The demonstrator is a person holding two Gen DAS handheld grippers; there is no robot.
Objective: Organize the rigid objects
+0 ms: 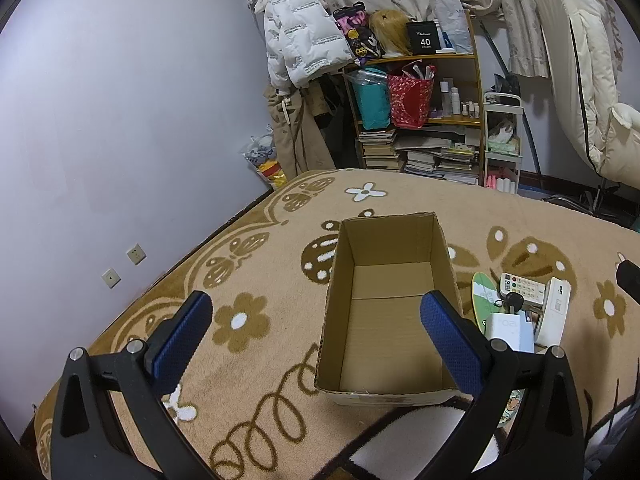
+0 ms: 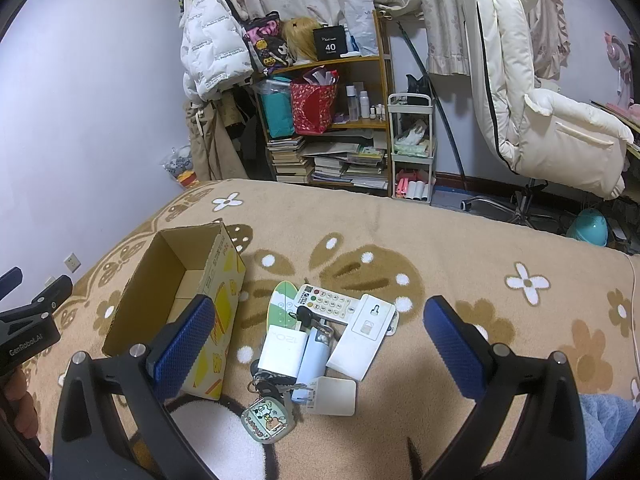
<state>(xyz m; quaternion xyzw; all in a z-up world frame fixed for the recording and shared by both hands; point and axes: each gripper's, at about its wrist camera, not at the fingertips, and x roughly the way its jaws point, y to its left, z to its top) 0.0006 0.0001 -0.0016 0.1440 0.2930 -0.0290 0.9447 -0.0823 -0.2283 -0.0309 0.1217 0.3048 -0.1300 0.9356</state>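
Cardboard box (image 1: 390,308) lies ahead between the left gripper's (image 1: 316,316) wide jaws — right gripper (image 2: 318,322) likewise wide.

Black tongs (image 1: 316,316) with blue textured pads (image 1: 448,336), silver screws, and white "GenRobot.AI" lettering on the left tongs (image 2: 28,300).

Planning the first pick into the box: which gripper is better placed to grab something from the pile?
Right. The right gripper hangs open over the pile, the white charger between its fingers. The left gripper faces the empty box.
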